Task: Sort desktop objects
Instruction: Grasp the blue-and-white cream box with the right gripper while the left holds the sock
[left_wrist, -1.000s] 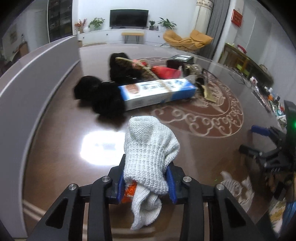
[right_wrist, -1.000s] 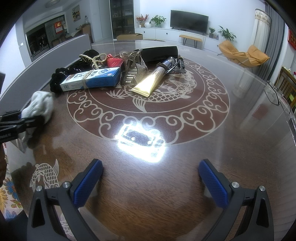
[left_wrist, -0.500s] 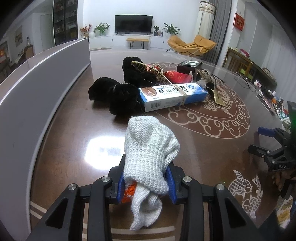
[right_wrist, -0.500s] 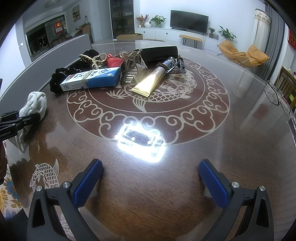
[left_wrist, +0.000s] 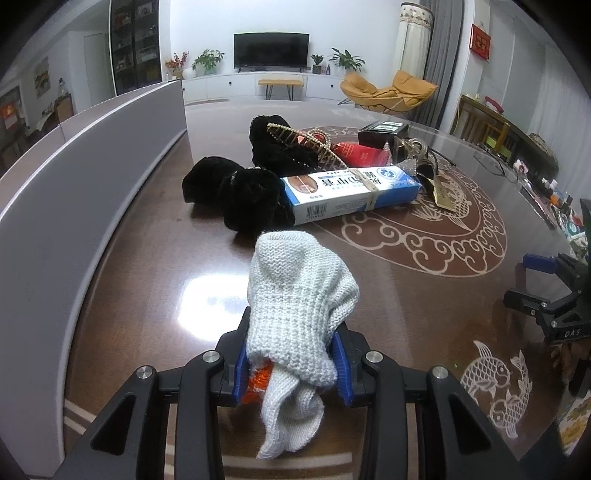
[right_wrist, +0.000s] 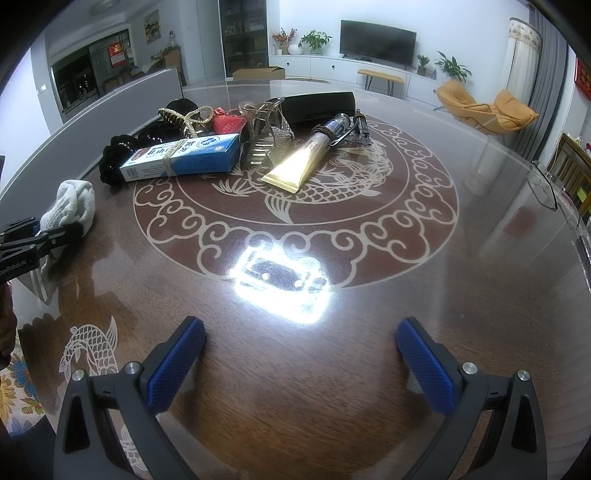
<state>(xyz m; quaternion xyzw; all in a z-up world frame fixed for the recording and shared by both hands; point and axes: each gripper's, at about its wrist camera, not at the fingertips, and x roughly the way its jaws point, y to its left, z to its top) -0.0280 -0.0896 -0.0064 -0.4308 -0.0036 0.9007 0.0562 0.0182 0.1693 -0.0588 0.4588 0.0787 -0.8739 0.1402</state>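
My left gripper (left_wrist: 291, 363) is shut on a white knitted glove (left_wrist: 295, 306) with an orange patch at the cuff, held above the brown table (left_wrist: 147, 280). The glove (right_wrist: 72, 206) also shows at the left edge of the right wrist view. Beyond it lie a blue and white toothpaste box (left_wrist: 351, 192), black furry scrunchies (left_wrist: 236, 195), a gold hair comb (left_wrist: 303, 144) and a red packet (left_wrist: 360, 153). My right gripper (right_wrist: 301, 363) stands open over bare table with nothing between its fingers. A gold tube (right_wrist: 310, 157) and a black case (right_wrist: 317, 107) lie further off.
A grey partition (left_wrist: 74, 177) curves along the table's left side. Silver glitter hair clips (right_wrist: 271, 144) lie beside the box. A pair of glasses (right_wrist: 546, 188) rests near the right rim. Bright lamp glare (right_wrist: 282, 277) sits mid-table.
In the left wrist view the pile of objects has slid lower and to the right; the glove stays clamped. The right wrist view is unchanged apart from the left gripper shifting slightly.
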